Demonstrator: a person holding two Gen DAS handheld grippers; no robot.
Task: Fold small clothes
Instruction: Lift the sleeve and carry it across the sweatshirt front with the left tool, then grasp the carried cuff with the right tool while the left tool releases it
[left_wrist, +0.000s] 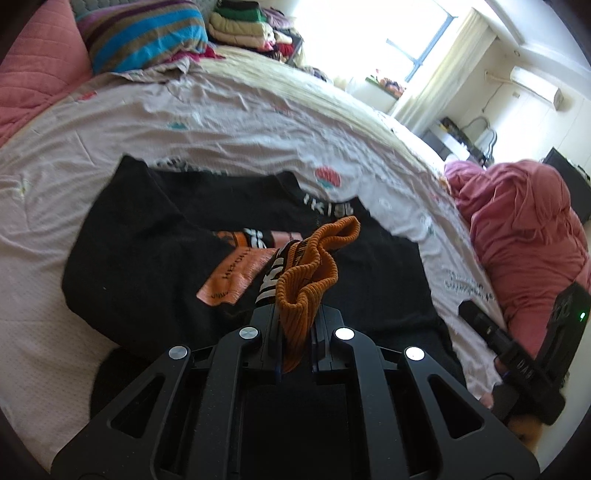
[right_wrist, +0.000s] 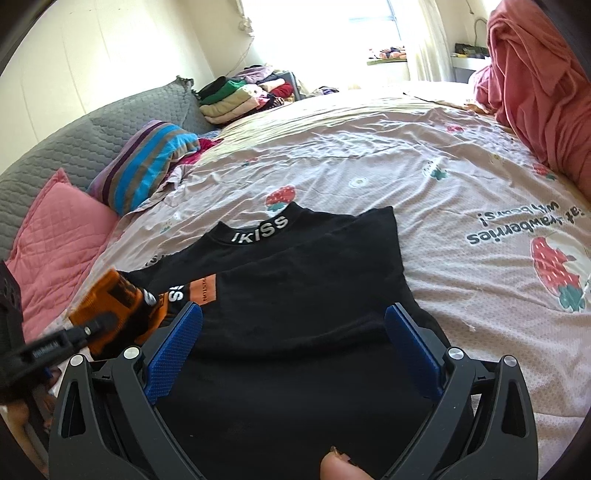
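We log the scene from the bed (right_wrist: 369, 147) downward. It is covered by a pale strawberry-print sheet, with a red quilt bunched at its 2 o'clock edge and pillows at 9 to 10 o'clock in the right wrist view.

The black top (right_wrist: 303, 280) lies flat on the sheet in the centre of that view, its lettered collar pointing to 12 o'clock. The sleeve on the 3 o'clock side appears to be folded in over the body, though black on black makes the layers hard to separate.

The other sleeve is in hand: our left gripper (left_wrist: 295, 314) is pressed together on the orange ribbed cuff (left_wrist: 314, 266), which bunches up out of the jaws, and the striped sleeve trails from it across the chest print at 10 o'clock in the left wrist view.

Our right gripper (right_wrist: 293, 325) hangs over the lower body of the top with its blue pads (right_wrist: 173, 343) spread wide and nothing between them; a fingertip shows at 6 o'clock.

Judgement on progress: early to middle. One sleeve looks done, the second is lifted but not yet laid down and released. Remaining work, as we read it: settle the cuff across the chest, then fold the hem up toward the collar. No finished fold is visible yet.
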